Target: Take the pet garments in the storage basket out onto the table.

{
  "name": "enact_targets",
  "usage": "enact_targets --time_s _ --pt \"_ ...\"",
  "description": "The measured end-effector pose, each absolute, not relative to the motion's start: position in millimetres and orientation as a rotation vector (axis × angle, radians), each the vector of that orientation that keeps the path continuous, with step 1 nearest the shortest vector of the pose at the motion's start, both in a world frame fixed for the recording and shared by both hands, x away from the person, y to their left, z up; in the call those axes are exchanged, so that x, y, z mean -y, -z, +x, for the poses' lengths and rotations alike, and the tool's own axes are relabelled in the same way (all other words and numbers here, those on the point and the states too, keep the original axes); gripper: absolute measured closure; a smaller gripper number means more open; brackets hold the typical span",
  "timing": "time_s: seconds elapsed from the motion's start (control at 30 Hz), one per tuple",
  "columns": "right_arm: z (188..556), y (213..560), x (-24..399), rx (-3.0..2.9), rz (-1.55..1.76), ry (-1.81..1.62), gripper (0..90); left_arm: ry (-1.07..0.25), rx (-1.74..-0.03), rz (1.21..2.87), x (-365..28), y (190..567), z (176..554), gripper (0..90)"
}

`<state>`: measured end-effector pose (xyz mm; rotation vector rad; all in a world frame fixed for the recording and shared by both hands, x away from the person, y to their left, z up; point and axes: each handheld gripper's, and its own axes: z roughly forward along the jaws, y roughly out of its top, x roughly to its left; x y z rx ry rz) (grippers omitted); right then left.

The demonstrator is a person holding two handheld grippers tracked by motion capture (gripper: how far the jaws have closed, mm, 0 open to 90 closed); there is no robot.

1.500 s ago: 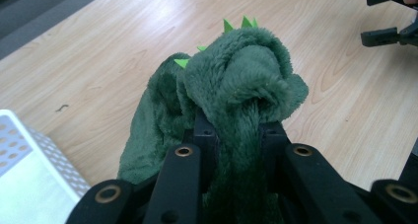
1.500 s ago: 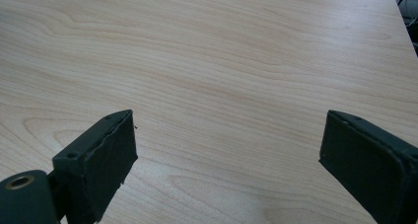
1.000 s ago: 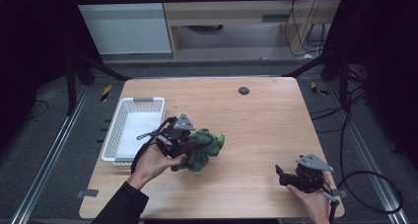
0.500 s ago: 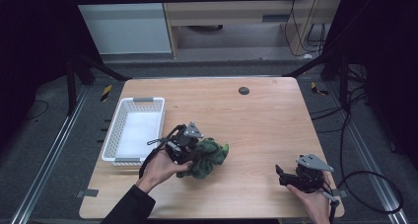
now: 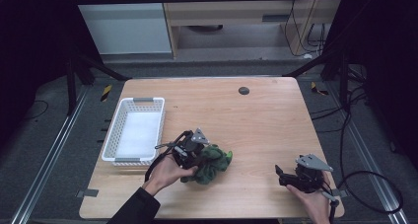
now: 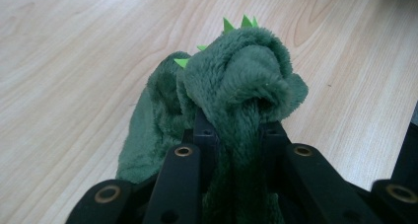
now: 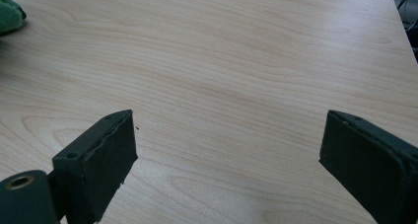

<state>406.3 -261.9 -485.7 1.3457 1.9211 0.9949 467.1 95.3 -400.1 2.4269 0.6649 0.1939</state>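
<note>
Nearest the person, at the front right corner of the wooden table (image 5: 276,115), the right gripper (image 5: 282,176) rests low in the hand with its jaws spread wide apart and nothing between them; in the right gripper view they frame only bare wood, with a scrap of green showing at the far left.

Toward the front edge, left of centre, the left gripper (image 5: 199,157) is clenched on a green plush toy (image 5: 211,164). In the left gripper view the fleecy fabric (image 6: 236,86) bunches up and is pinched tight between the two black jaws, with small bright green spikes along its top. From above, the toy's bulk seems to lie on the tabletop rather than hang free, though the angle makes it hard to say whether all of it is touching the wood.

Farther back and to the left, close to the table's left edge, stands a white basket (image 5: 112,147), apart from the toy and with nothing in it. Near the far edge sits a small dark round spot (image 5: 243,90), too small to identify.

As a judgement, the work looks early to midway: the grasp on the toy is secured, which is the part done. If the basket is the goal, what is left is lifting the toy, carrying it left over the basket's rim, and letting go inside.
</note>
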Motion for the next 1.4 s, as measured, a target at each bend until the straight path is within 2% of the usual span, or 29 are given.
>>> enact_targets --time_s 0.5,0.67,1.07,1.4 --pt "406 486 262 -1.925 1.35 -0.996 6.9 -0.149 -0.652 2.437 -84 422 467 72.7" --pt "407 487 262 -1.929 1.343 -0.991 6.9 -0.145 -0.654 2.439 -83 425 467 65.7" --pt "407 487 262 -1.932 1.348 -0.992 6.9 -0.172 -0.64 2.436 -83 429 466 36.1" --pt "407 487 262 -1.933 1.348 -0.99 6.8 -0.189 -0.631 2.398 -90 425 464 26.2"
